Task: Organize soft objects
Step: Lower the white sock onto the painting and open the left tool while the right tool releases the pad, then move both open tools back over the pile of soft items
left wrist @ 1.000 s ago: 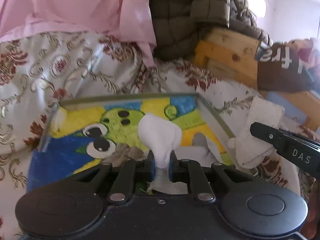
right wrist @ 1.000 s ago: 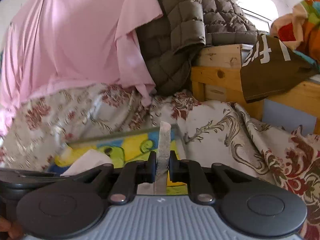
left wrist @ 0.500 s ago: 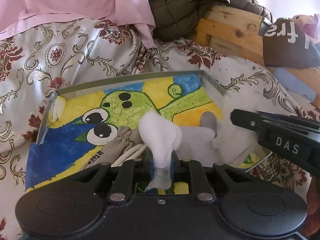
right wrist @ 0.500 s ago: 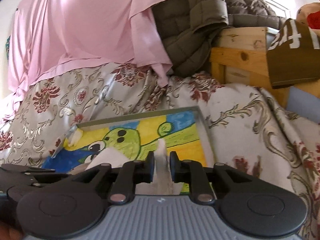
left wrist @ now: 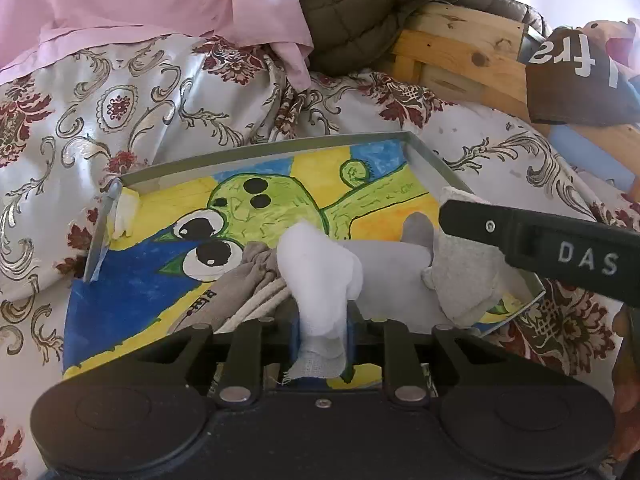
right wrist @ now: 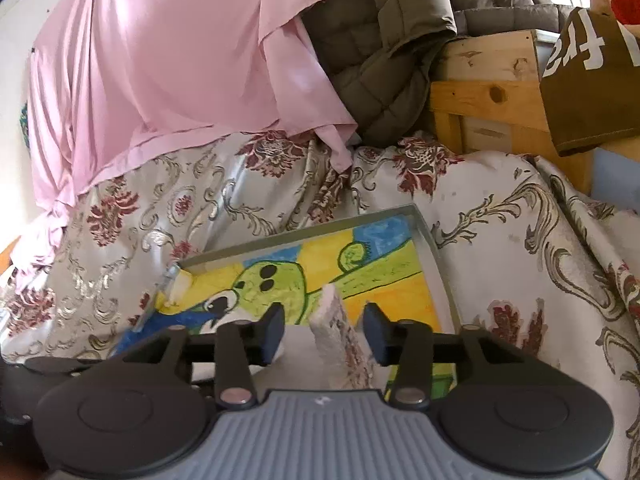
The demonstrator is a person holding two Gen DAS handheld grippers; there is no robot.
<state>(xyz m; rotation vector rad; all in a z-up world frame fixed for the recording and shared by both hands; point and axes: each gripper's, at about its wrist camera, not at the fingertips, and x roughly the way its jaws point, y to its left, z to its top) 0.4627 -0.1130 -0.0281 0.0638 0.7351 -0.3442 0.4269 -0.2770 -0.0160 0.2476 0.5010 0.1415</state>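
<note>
- Our right gripper (right wrist: 324, 334) has just been opening; its jaws now stand clear of the grey sock (right wrist: 340, 340) between them.
- Our left gripper (left wrist: 322, 334) has just been easing open around the white sock (left wrist: 320, 264).

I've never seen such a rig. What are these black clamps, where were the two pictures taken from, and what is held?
A person holds a two-finger clamp in each hand; a camera on each looks forward along its fingers. One picture is from the left gripper: its pads grip a white sock, though its jaws have just been opening. The other is from the right gripper: its jaws have just opened clear of a pale grey sock. Below lies a painted tray on a flowered bedspread, with a beige sock in it.
</note>
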